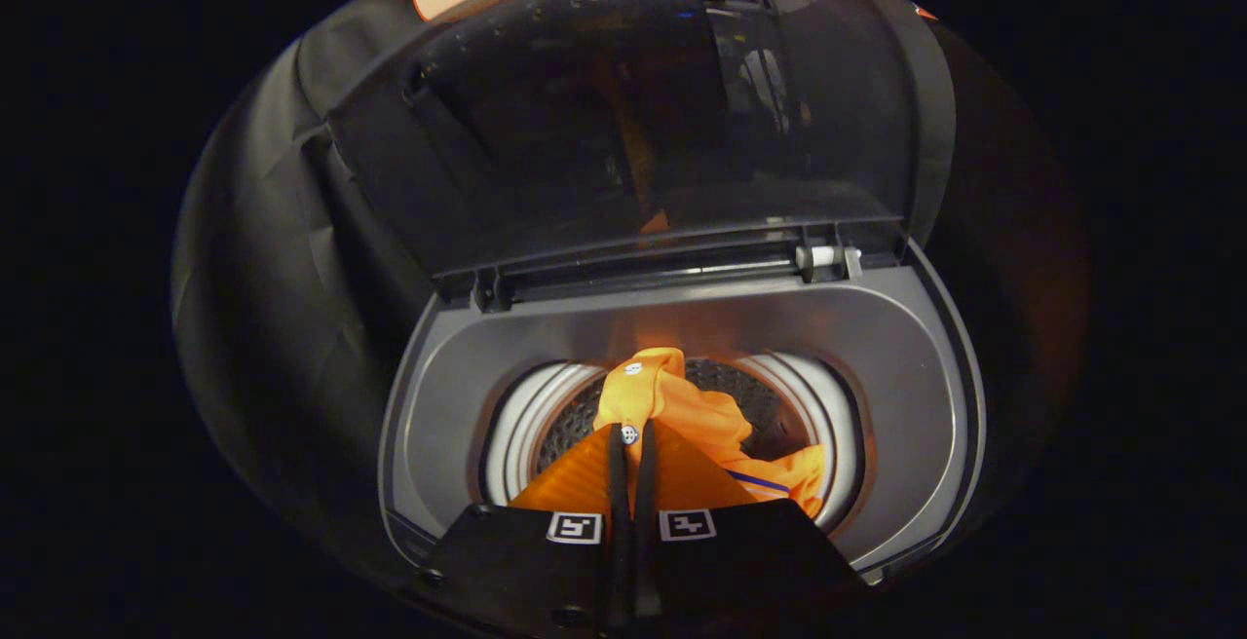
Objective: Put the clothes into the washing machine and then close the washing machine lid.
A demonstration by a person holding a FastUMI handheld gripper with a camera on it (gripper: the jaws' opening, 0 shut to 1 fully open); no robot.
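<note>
Black cloth backs the washing machine (pixel 906 366), lid (pixel 633 123) up. Our gripper (pixel 631 439) pinches the orange garment (pixel 682 415) over the drum (pixel 546 405) — we judge loading underway; next we lower, let go.

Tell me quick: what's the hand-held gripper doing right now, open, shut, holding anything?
Hand-held gripper: shut on the orange garment, which hangs over the open drum; lid up.
</note>
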